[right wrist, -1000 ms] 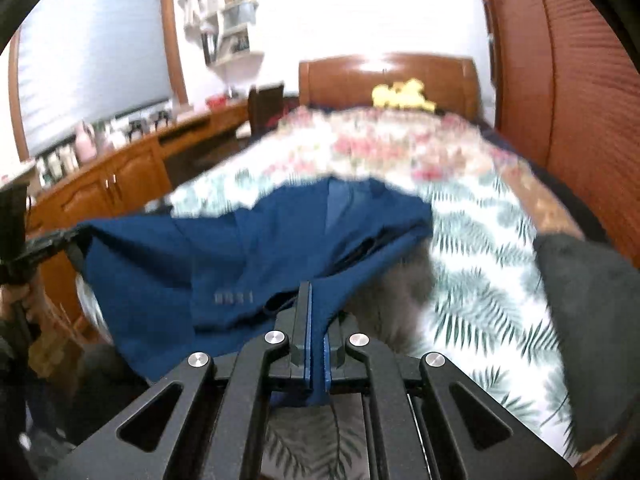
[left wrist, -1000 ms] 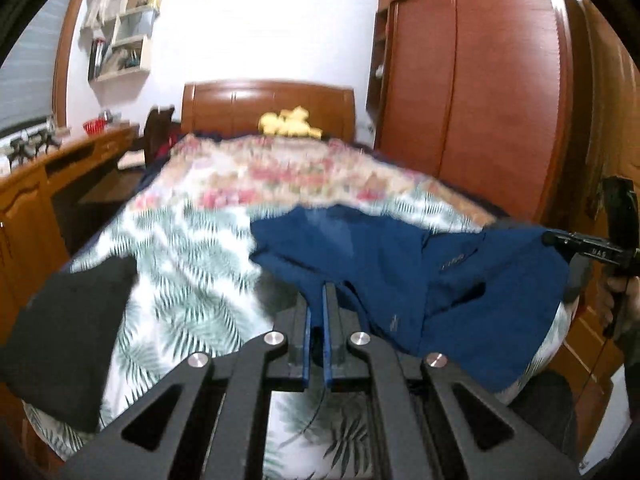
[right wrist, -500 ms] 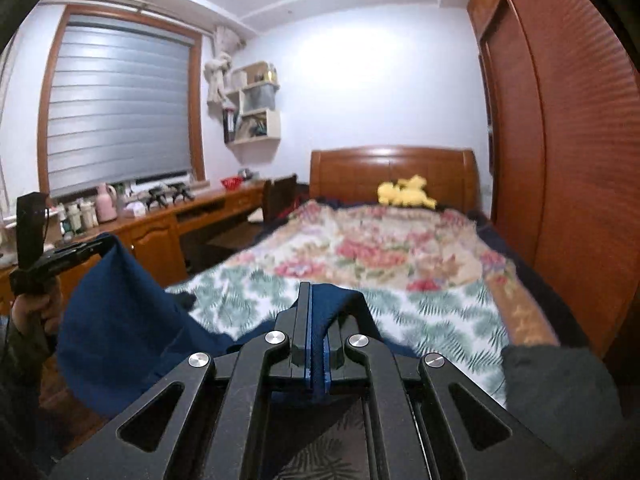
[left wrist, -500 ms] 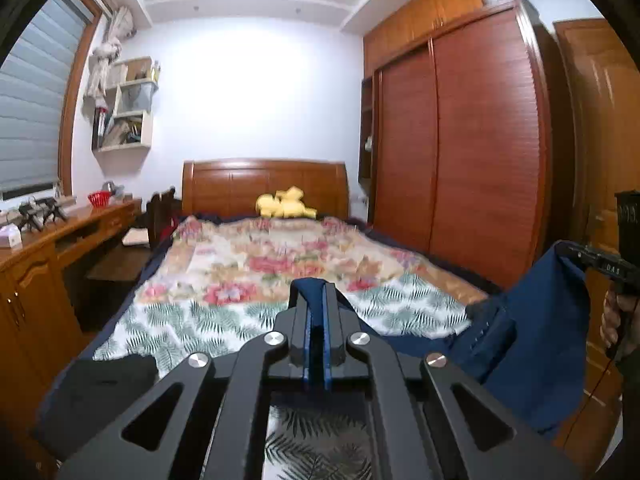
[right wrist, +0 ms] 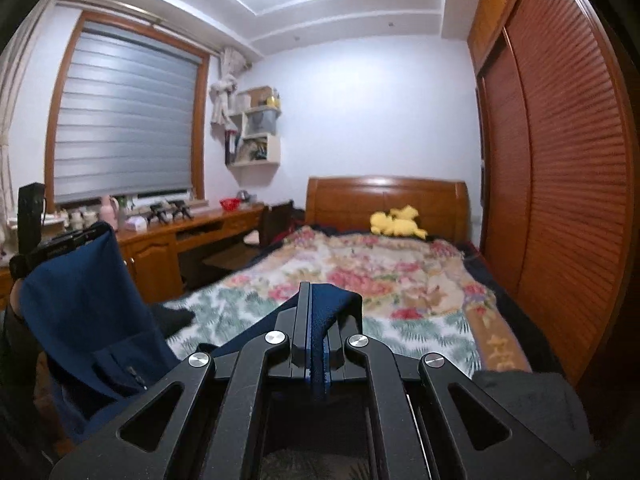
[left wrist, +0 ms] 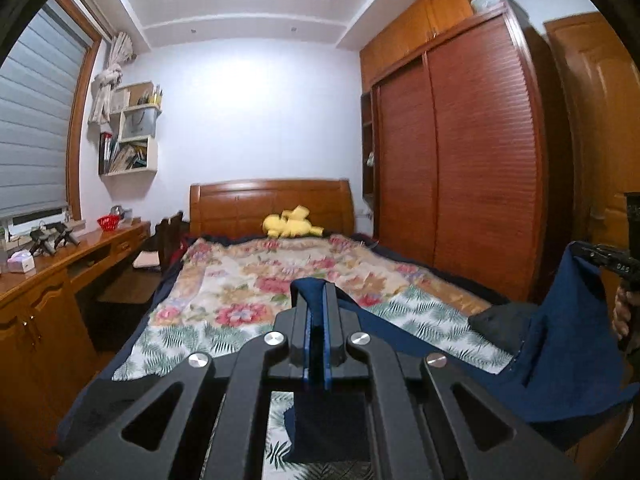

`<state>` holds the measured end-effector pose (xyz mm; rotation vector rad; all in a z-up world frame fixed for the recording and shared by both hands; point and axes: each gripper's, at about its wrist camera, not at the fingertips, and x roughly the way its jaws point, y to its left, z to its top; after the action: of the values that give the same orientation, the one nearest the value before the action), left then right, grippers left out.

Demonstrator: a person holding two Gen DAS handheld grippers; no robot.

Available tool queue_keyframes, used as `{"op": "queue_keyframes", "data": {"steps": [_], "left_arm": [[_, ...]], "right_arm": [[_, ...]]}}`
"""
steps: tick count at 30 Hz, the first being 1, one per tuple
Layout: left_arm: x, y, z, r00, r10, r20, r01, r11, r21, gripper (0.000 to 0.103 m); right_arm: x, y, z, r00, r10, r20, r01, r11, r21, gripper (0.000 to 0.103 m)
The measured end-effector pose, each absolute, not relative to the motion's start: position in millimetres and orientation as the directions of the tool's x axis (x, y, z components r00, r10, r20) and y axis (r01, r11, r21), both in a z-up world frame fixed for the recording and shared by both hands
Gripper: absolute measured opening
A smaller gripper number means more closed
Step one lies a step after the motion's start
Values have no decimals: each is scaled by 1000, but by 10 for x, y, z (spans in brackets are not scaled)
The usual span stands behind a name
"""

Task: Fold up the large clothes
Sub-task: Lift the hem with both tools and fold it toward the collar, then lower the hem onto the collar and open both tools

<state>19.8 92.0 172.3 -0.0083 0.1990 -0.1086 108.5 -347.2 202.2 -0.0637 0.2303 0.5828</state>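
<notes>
Bed (left wrist: 224, 320) with floral-and-fern cover fills frame centre; wardrobe (left wrist: 472, 168) right. Left gripper (left wrist: 317, 300) and right gripper (right wrist: 316, 308) each pinch the navy garment (left wrist: 560, 360) tightly.

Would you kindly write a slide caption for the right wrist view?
Right gripper clamps a navy garment lifted above the floral bedspread; the left gripper holds its far end.

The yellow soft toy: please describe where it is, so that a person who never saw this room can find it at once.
Look at the large bed with the flowered cover, and follow it to the wooden headboard at the far wall. The yellow soft toy lies there at the head of the bed, against the headboard. It is the only plain bright yellow thing on the bed.
</notes>
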Motion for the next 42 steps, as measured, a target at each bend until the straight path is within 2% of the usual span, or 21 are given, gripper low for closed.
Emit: {"op": "queue_keyframes", "data": {"steps": [6, 19, 29, 36, 39, 42], "left_arm": [[556, 796, 1386, 955, -89, -282, 93, 996, 1, 2], [989, 577, 977, 929, -67, -365, 92, 995, 50, 2], [1919, 625, 477, 891, -1, -454, 47, 995, 90, 2], [2211, 606, 79, 829, -56, -556, 94, 995, 41, 4], [2217, 548, -98, 801, -86, -592, 130, 991, 33, 5], [2131, 526, -157, 807, -82, -585, 131, 991, 41, 11]], "right_arm": [[1347, -3467, 1658, 798, 512, -319, -533, 846, 24, 1], [1652, -3357, 1052, 786, 446, -428, -500, 866, -15, 1], [2663, -3361, 397, 807, 299, -510, -372, 927, -46, 1], [3127, -3465, -99, 774, 187, -605, -276, 959, -57, 1], [3140, -3479, -352, 745, 180, -643, -277, 959, -53, 4], [3079, -3472, -486, 733, 169, -658, -274, 960, -59, 11]]}}
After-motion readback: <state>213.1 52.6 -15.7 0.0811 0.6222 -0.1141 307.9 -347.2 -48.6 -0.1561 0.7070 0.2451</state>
